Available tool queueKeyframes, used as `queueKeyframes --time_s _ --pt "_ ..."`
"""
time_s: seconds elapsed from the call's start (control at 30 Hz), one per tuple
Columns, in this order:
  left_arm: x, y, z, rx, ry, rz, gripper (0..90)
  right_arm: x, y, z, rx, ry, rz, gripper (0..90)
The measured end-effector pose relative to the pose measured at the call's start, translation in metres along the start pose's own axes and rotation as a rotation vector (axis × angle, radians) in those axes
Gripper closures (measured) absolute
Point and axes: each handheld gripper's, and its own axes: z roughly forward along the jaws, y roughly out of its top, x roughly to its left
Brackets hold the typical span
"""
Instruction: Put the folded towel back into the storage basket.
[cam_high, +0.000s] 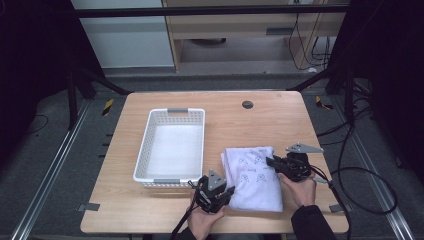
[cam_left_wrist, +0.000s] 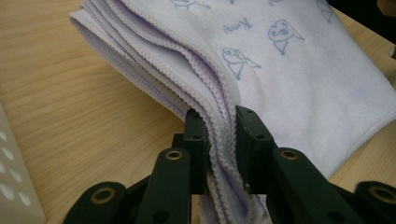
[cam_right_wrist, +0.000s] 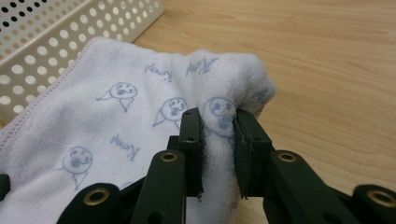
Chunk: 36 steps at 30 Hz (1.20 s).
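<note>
While the folded towel (cam_high: 252, 179) lies on the desk (cam_high: 260, 120), the left tongs (cam_left_wrist: 219, 135) clamp its stacked edges. The right tongs (cam_right_wrist: 218, 135) pinch its folded side.

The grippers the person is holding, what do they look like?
The left gripper and right gripper are black, each with two flat jaws on arms with brass-ringed holes. Each carries a grey three-cornered plate on top and trails a black cable. The person's right arm wears a dark sleeve.
</note>
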Motion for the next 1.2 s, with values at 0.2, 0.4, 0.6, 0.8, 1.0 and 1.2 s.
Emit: queueKeyframes --time_s 0.2,0.4,0.6,0.8,1.0,1.2 --pt "0.0 0.005 -0.006 -0.003 0.014 0.016 74.7 0.004 0.005 -0.005 -0.027 -0.001 -0.013 75.1" --pt "-0.002 0.012 -0.012 -0.004 0.016 0.044 74.8 0.007 0.009 -0.01 -0.043 -0.007 -0.027 75.1" --pt "-0.001 0.02 -0.019 -0.016 0.017 0.055 74.9 0.009 0.014 -0.014 -0.067 -0.004 -0.029 75.1" --pt "0.0 0.027 -0.027 -0.028 0.021 0.068 75.0 0.013 0.021 -0.018 -0.09 -0.002 -0.038 75.1" --pt "0.002 0.035 -0.036 -0.04 0.028 0.085 75.0 0.016 0.027 -0.02 -0.11 -0.002 -0.037 75.1" --pt "0.005 0.041 -0.044 -0.061 0.044 0.095 75.1 0.024 0.038 -0.023 -0.138 -0.003 -0.047 75.1"
